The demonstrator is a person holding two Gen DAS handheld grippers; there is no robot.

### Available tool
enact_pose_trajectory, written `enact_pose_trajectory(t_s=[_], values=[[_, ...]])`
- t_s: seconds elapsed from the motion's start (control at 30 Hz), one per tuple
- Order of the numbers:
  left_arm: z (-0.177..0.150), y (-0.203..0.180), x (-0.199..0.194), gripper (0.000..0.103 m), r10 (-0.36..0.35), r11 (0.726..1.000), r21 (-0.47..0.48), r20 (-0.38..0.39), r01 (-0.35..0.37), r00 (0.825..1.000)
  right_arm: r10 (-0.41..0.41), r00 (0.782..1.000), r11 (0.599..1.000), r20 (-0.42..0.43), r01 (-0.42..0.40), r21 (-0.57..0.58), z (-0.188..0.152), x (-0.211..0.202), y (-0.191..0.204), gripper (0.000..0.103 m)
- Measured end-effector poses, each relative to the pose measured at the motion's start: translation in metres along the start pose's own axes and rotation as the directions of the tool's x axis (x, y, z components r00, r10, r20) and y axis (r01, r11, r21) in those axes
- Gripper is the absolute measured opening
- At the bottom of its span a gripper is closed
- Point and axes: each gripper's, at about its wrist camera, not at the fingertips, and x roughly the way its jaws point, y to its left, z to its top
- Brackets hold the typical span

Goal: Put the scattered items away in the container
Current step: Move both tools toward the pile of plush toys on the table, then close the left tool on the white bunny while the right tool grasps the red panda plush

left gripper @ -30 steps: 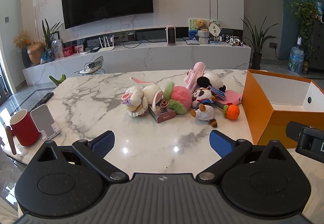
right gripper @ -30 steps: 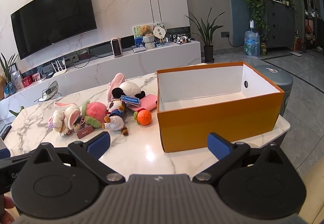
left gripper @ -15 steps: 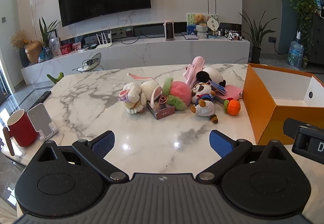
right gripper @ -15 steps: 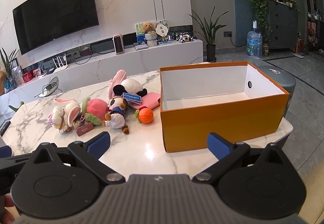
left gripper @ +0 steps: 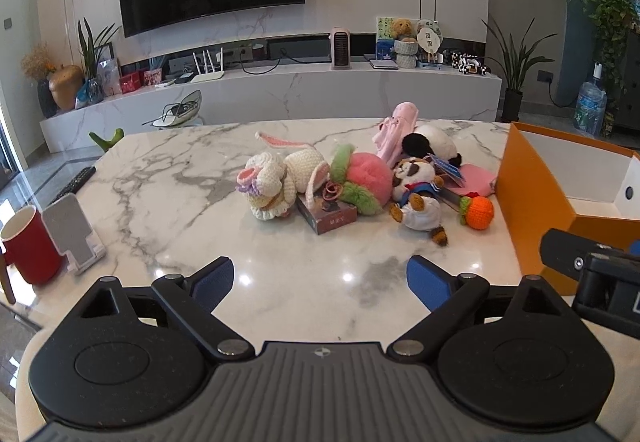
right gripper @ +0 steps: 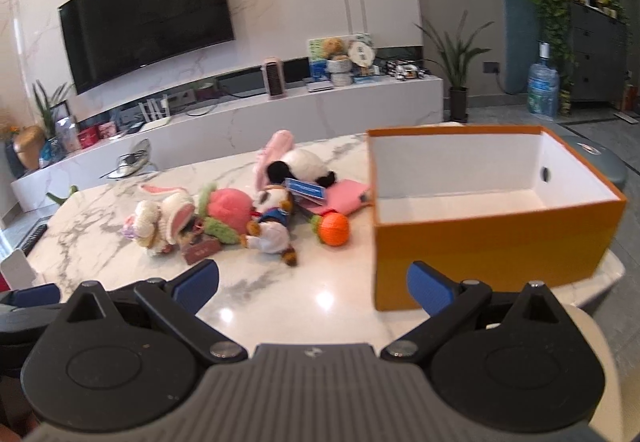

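Observation:
A heap of soft toys lies mid-table: a white crochet rabbit (left gripper: 276, 182), a pink and green plush (left gripper: 366, 182), a small panda doll (left gripper: 418, 194), a black and white panda (left gripper: 434, 146), an orange knitted fruit (left gripper: 478, 213), a pink pouch (left gripper: 472, 178) and a small brown box (left gripper: 330, 214). An open orange box (right gripper: 488, 218) with a white inside stands to their right. My left gripper (left gripper: 320, 280) is open, short of the toys, holding nothing. My right gripper (right gripper: 314, 284) is open too, near the orange box's front corner, with the orange fruit (right gripper: 335, 228) ahead of it.
A red mug (left gripper: 28, 246) and a white phone stand (left gripper: 74, 232) sit at the table's left edge, with a remote (left gripper: 74, 182) behind them. The right gripper's body (left gripper: 592, 278) shows at the right of the left wrist view. A TV wall and low shelf lie beyond.
Both grippers have moved forward toward the toys and the box, which now look larger. The right wrist view has swung slightly and is a little blurred. Jaws stay open.

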Motion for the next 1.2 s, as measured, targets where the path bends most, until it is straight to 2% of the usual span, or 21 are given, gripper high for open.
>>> enact_pose_trajectory(t_s=[0.03,0.07,0.1,0.17,0.23,0.37,0.4,0.53,0.67,0.97,1.0,1.1,1.2], values=[[0.002,0.0,0.005,0.103,-0.001,1.0,0.006,-0.001,0.001,1.0,0.012,1.0,1.0,0.0,-0.012,-0.008,0.002,0.004,0.003,0.095],[0.005,0.001,0.01,0.101,-0.003,1.0,0.011,-0.003,0.003,1.0,0.025,1.0,1.0,0.001,-0.025,-0.016,0.004,0.009,0.006,0.088],[0.007,0.002,0.015,0.096,-0.007,1.0,0.014,-0.005,0.007,1.0,0.039,0.999,0.999,-0.001,-0.039,-0.021,0.007,0.014,0.008,0.082],[0.012,0.005,0.026,0.093,-0.01,1.0,0.013,-0.017,0.01,1.0,0.073,0.997,0.997,-0.012,-0.074,-0.025,0.012,0.027,0.014,0.077],[0.017,0.008,0.039,0.08,-0.013,1.0,0.015,-0.027,0.013,1.0,0.101,0.995,0.994,-0.024,-0.102,-0.038,0.017,0.04,0.021,0.073],[0.026,0.016,0.067,0.071,-0.023,1.0,0.013,-0.058,0.024,0.998,0.139,0.989,0.987,-0.044,-0.142,-0.068,0.026,0.071,0.035,0.068],[0.029,0.016,0.075,0.066,-0.022,1.0,0.019,-0.065,0.024,0.998,0.147,0.988,0.986,-0.052,-0.15,-0.069,0.028,0.079,0.038,0.067],[0.04,0.017,0.11,0.056,-0.03,0.998,0.047,-0.085,0.034,0.996,0.158,0.985,0.984,-0.076,-0.164,-0.077,0.038,0.117,0.046,0.065],[0.049,0.017,0.144,0.055,-0.029,0.997,0.065,-0.101,0.035,0.994,0.154,0.983,0.984,-0.101,-0.162,-0.078,0.047,0.155,0.052,0.065],[0.054,0.002,0.196,0.055,0.005,0.978,0.206,-0.093,0.015,0.996,0.106,0.978,0.993,-0.181,-0.114,-0.038,0.052,0.226,0.049,0.065],[0.053,0.001,0.198,0.053,0.009,0.976,0.22,-0.081,0.009,0.997,0.096,0.977,0.994,-0.193,-0.105,-0.034,0.05,0.231,0.047,0.065],[0.05,-0.005,0.203,0.032,0.013,0.965,0.261,-0.065,0.004,0.998,0.077,0.976,0.995,-0.205,-0.087,-0.039,0.047,0.243,0.045,0.069],[0.049,-0.008,0.201,0.021,-0.016,0.965,0.259,-0.061,0.031,0.998,0.08,0.969,0.996,-0.232,-0.089,-0.032,0.045,0.253,0.044,0.068]])
